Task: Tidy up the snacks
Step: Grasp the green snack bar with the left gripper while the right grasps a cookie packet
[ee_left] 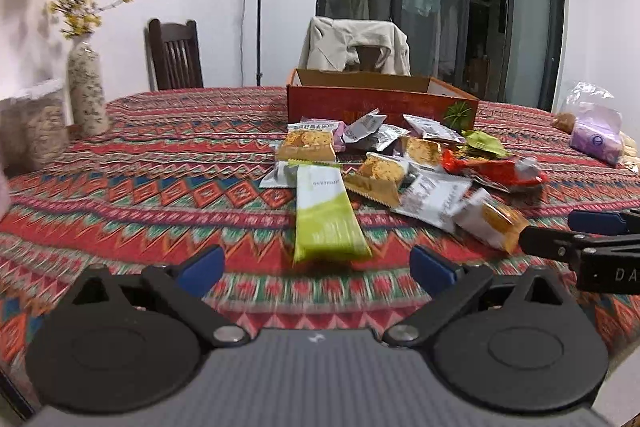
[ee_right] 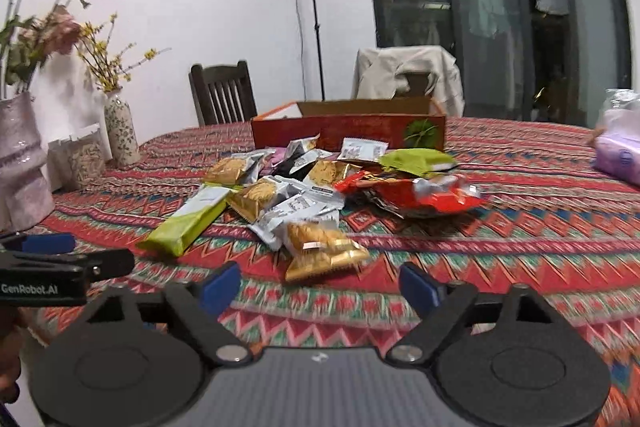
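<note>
Currently, the orange cardboard box (ee_left: 380,103) stands open on the tabletop (ee_left: 160,195); its contents are hidden. Snack packets (ee_right: 316,187) lie piled just before it. The left gripper (ee_left: 316,267) and right gripper (ee_right: 320,287) are spread, pinching nothing. "GenRobot.AI" marks the left gripper.

Counter cloth (ee_left: 160,187): red, teal, blue zigzag/diamond bands. Box (ee_left: 380,107): orange-red w/ green round emblem. Long packet (ee_left: 326,215): white top, lime-green bottom. Biscuit packs (ee_right: 320,251): gold w/ white. Wrapper (ee_right: 432,197): red & silver. Vase (ee_left: 86,91): cream, dark speckles. Jaws: blue pads, black arms.
</note>
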### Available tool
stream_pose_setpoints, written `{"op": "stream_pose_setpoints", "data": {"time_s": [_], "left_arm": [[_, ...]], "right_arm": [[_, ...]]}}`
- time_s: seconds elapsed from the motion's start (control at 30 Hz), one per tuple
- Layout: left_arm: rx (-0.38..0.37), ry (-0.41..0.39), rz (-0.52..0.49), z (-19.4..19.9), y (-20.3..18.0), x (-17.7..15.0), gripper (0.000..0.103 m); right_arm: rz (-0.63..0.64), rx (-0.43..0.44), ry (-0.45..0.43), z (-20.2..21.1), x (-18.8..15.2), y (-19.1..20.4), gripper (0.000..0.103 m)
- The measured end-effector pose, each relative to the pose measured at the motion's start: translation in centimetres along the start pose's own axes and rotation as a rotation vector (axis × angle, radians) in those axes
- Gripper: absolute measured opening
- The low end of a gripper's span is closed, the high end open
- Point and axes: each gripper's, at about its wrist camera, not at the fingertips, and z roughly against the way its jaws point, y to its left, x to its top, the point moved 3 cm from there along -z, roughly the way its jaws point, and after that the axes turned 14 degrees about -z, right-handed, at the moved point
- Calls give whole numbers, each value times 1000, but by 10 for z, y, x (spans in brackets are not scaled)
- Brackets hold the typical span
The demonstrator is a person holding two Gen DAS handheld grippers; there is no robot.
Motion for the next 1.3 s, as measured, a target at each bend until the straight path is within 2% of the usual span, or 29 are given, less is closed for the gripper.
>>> {"op": "stream_pose_setpoints", "data": {"time_s": [0.07,0.17,0.27,0.33,0.43,0.5,0.53,0.57,0.8,1.07,1.3], "left_arm": [[-16,25,3,-22,6,9,87],[-53,51,28,-51,16,21,81],[-85,84,71,-74,25,28,80],[-92,101,93,-86,28,29,79],[-94,117,92,-95,27,26,68],[-84,109,75,-94,24,26,55],[-86,108,64,-94,23,26,43],[-82,108,53,-92,21,26,42],[-87,112,33,-62,9,19,38],[-76,52,36,6,-7,15,38],[-44,23,43,27,-16,26,38]], "right_arm": [[18,-1,16,-22,10,1,82],[46,0,46,-49,21,3,77],[67,18,95,-73,28,4,65],[86,31,125,-86,28,5,49],[87,43,156,-96,26,4,44],[85,49,164,-98,23,4,44],[91,49,168,-99,23,4,44],[101,48,170,-99,23,5,44],[110,43,162,-89,19,2,42],[105,48,108,-33,17,-6,42],[89,62,67,-4,21,-16,42]]}}
